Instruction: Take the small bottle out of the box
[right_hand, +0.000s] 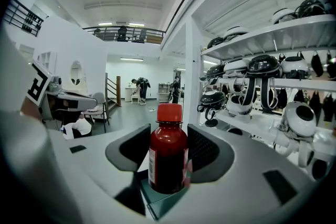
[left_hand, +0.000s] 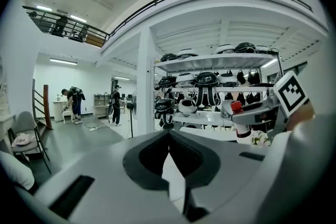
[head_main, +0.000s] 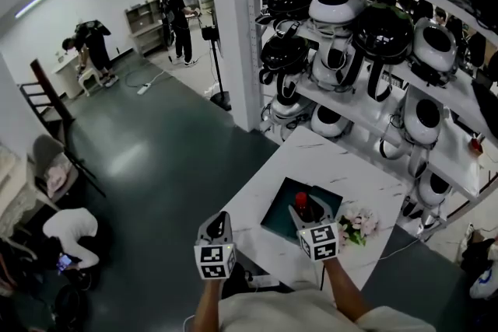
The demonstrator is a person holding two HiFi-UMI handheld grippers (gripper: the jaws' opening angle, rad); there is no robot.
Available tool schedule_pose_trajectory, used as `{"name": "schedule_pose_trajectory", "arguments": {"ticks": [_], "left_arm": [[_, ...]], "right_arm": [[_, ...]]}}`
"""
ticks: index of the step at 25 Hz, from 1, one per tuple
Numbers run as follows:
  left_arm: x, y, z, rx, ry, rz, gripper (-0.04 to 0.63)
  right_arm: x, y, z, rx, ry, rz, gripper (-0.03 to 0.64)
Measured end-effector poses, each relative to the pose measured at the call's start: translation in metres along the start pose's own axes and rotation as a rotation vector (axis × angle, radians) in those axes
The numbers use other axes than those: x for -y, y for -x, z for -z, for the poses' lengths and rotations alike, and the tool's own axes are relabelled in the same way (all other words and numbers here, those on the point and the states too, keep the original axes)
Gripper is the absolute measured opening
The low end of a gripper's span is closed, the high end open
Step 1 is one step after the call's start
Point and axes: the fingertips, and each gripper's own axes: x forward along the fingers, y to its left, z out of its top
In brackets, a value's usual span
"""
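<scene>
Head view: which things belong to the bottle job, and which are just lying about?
Job: small bottle, held in the right gripper; teal box below it.
Lying about: flowers beside the box; helmet-like gear on the shelves.

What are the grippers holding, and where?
The right gripper squeezes the small red bottle by its body, below the cap. The left gripper holds nothing.

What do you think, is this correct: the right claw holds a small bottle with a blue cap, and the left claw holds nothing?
The cap is red, not blue; the right gripper view shows it. The right claw holds the small bottle, and the left claw holds nothing.
</scene>
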Motion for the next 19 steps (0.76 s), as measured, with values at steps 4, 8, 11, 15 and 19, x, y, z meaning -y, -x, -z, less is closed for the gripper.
{"name": "schedule_pose_trajectory", "arguments": {"ticks": [4,8,11,15,19], "left_arm": [[0.005,0.001,-0.001,-0.007,-0.003,0.010,0.018],[0.010,0.000,-0.001,-0.008,-0.012,0.021,0.018],[0.011,0.001,-0.001,-0.010,-0.015,0.024,0.018],[0.012,0.001,0.001,-0.013,-0.012,0.025,0.018],[0.017,0.000,0.004,-0.015,-0.017,0.031,0.018]], "right_arm": [[-0.001,0.001,-0.001,-0.001,0.011,-0.001,0.235],[-0.001,0.001,0.000,-0.002,0.018,-0.002,0.235],[-0.001,0.001,-0.001,-0.003,0.018,0.000,0.235],[-0.003,0.001,-0.001,-0.001,0.019,-0.003,0.235],[-0.003,0.000,0.001,-0.002,0.021,-0.006,0.235]]}}
